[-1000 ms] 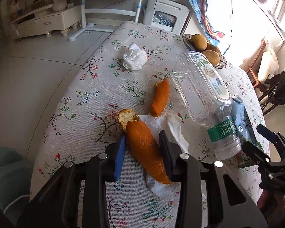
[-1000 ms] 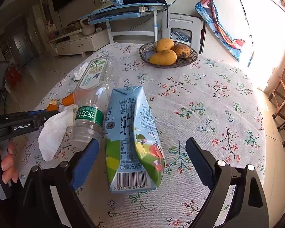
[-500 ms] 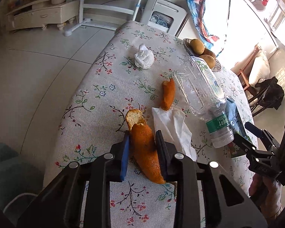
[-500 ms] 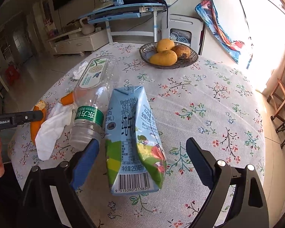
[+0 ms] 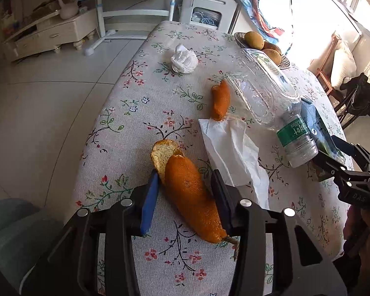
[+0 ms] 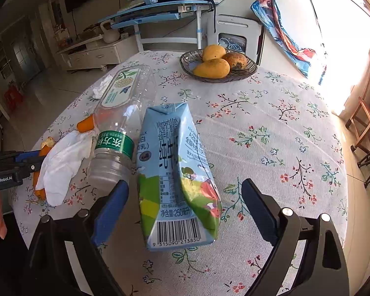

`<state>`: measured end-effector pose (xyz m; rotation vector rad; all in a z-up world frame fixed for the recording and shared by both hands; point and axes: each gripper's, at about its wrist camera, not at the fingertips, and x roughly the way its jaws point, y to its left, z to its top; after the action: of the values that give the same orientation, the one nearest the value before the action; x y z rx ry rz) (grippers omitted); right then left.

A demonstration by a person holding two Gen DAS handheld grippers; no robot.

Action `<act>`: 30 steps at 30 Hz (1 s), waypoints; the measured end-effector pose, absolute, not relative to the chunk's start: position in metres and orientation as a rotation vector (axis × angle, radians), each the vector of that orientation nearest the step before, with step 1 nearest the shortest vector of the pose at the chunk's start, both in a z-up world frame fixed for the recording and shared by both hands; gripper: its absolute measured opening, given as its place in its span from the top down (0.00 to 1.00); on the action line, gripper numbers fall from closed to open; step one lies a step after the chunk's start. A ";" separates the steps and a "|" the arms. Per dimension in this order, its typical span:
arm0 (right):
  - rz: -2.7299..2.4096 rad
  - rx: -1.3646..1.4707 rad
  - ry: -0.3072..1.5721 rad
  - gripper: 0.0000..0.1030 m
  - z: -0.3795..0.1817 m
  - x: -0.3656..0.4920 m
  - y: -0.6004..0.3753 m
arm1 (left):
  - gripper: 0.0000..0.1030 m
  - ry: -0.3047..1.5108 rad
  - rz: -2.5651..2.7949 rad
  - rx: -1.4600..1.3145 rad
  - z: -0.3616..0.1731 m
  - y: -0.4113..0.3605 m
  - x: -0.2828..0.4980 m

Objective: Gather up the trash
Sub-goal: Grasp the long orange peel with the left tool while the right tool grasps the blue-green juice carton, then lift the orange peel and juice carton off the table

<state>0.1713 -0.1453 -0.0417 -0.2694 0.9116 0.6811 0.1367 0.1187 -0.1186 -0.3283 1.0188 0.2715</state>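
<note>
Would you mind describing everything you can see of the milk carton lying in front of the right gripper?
The milk carton is a small pale-blue paper carton, green and illustrated toward its base, printed with Chinese text, "250" and a barcode. It looks squashed and creased, lying on its side on the floral tablecloth, barcode end toward the camera. It sits between the open fingers of the right gripper, neither finger visibly touching it. The plastic bottle lies close along its left side; actual contact is unclear.

Floral-clothed table (image 6: 271,128) under peels (image 5: 192,197), bottle (image 6: 118,123), carton (image 6: 177,172).
</note>
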 end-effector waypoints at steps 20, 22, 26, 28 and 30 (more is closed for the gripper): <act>0.669 -0.231 0.937 0.41 -0.051 0.160 -0.148 | 0.75 1.030 0.271 -0.282 -0.115 0.121 0.105; 0.669 -0.229 0.937 0.41 -0.050 0.160 -0.147 | 0.72 1.033 0.268 -0.282 -0.115 0.122 0.104; 0.672 -0.224 0.941 0.41 -0.051 0.163 -0.147 | 0.67 1.035 0.281 -0.253 -0.116 0.118 0.106; 0.674 -0.215 0.944 0.40 -0.051 0.164 -0.147 | 0.67 1.032 0.289 -0.241 -0.116 0.117 0.107; 0.681 -0.209 0.945 0.40 -0.051 0.166 -0.147 | 0.67 1.030 0.291 -0.238 -0.115 0.117 0.107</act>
<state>0.1658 -0.1472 -0.0506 -0.2085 0.9453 0.6809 0.1075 0.1167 -0.1153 -0.2378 1.0304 0.2910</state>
